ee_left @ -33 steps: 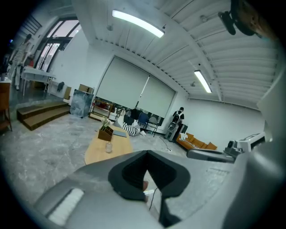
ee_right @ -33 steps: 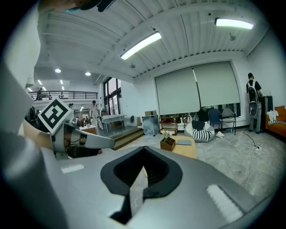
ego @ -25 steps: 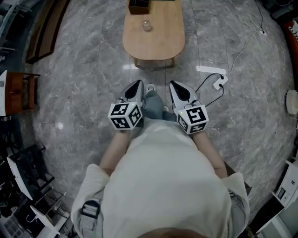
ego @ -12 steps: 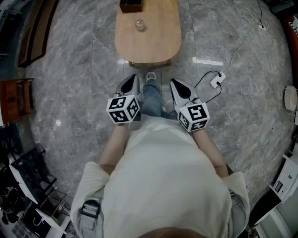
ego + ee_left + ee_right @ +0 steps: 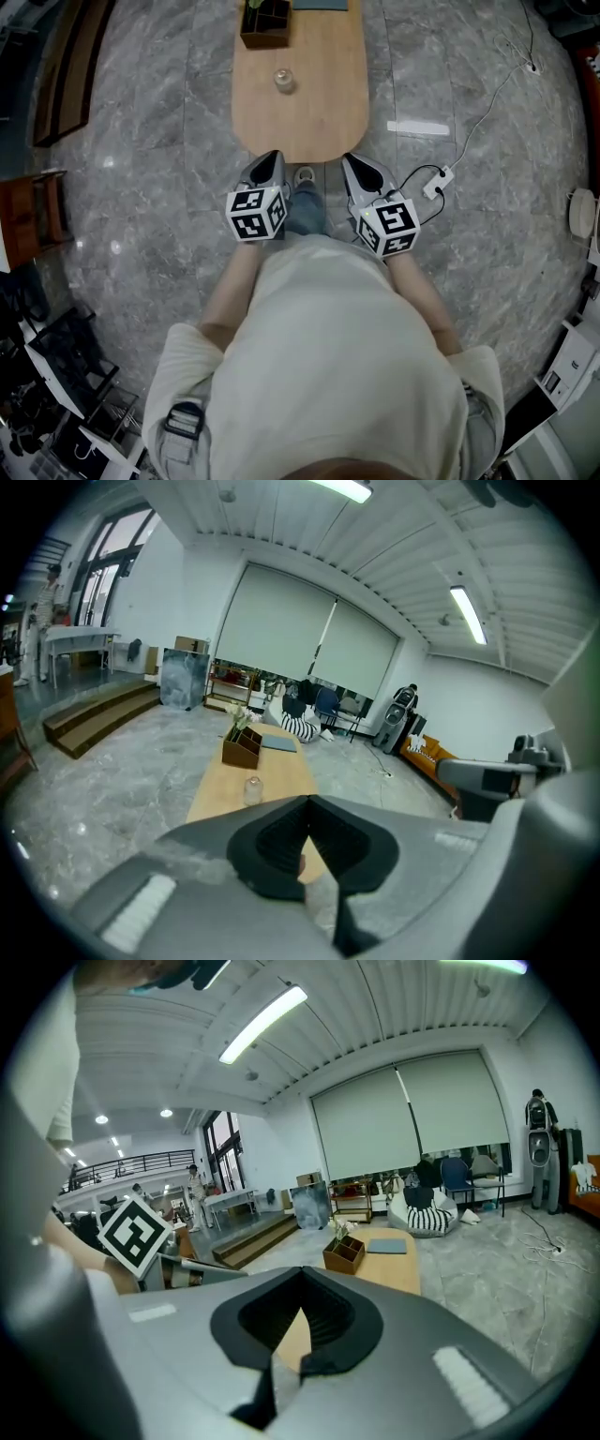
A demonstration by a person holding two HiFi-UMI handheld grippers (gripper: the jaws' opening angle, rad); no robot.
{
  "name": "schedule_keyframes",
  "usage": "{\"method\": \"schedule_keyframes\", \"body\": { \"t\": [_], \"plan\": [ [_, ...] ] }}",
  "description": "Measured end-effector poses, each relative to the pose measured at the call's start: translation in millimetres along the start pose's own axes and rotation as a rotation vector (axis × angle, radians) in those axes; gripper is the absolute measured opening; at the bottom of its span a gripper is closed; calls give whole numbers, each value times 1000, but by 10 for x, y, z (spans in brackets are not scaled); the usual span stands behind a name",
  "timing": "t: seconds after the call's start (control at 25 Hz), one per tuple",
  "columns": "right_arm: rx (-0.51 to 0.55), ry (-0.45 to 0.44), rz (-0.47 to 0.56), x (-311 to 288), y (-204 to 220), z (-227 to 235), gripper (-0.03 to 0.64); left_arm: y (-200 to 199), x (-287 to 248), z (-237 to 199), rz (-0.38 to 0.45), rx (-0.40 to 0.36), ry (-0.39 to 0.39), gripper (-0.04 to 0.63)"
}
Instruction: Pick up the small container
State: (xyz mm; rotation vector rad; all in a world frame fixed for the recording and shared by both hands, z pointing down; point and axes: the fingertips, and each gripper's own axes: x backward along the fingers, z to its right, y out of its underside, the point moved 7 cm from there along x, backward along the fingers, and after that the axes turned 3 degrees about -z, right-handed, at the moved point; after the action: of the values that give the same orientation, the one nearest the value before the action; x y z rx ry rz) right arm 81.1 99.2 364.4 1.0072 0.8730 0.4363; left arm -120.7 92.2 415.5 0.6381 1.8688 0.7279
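the jar (image 5: 283, 81) stands upright on the table (image 5: 328, 112), near the table's long centre line and apart from everything else on it. in the left gripper view we see the jar (image 5: 253, 789) just above the jaw tips, well clear of them. nothing touches it.

beyond the jar, toward the far end of the table, sits a box (image 5: 263, 21) with open compartments. a flat pad (image 5: 319, 5) lies beside the box. the right gripper view shows the box (image 5: 344, 1253) and the pad (image 5: 387, 1246) side by side.

the left gripper (image 5: 270, 167) and the right gripper (image 5: 356, 173) are held side by side, just short of the table's near rounded end, both pointing toward it. we read each state in its own view: the left gripper (image 5: 307, 803) has its jaws pressed together at the tips with nothing between them. the right gripper (image 5: 300, 1274) also has its jaw tips together and carries nothing.

a shoe (image 5: 304, 175) shows on the floor (image 5: 150, 141) between the two grippers. right of the right gripper, a power strip (image 5: 441, 178) lies on the floor, and a cable (image 5: 487, 103) runs from it toward the far right.
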Motion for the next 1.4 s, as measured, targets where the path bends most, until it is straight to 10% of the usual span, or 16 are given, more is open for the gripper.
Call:
{"method": "schedule_keyframes", "body": {
  "t": [0.56, 1.4],
  "plan": [
    [-21, 11, -60, -1044, -404, 437, -2, -510, -1069, -590, -81, -11, 14, 13],
    [-175, 102, -165, -1933, 124, 1214, -2, 47, -3177, -1414, -200, -186, -9, 362]
  ]
}}
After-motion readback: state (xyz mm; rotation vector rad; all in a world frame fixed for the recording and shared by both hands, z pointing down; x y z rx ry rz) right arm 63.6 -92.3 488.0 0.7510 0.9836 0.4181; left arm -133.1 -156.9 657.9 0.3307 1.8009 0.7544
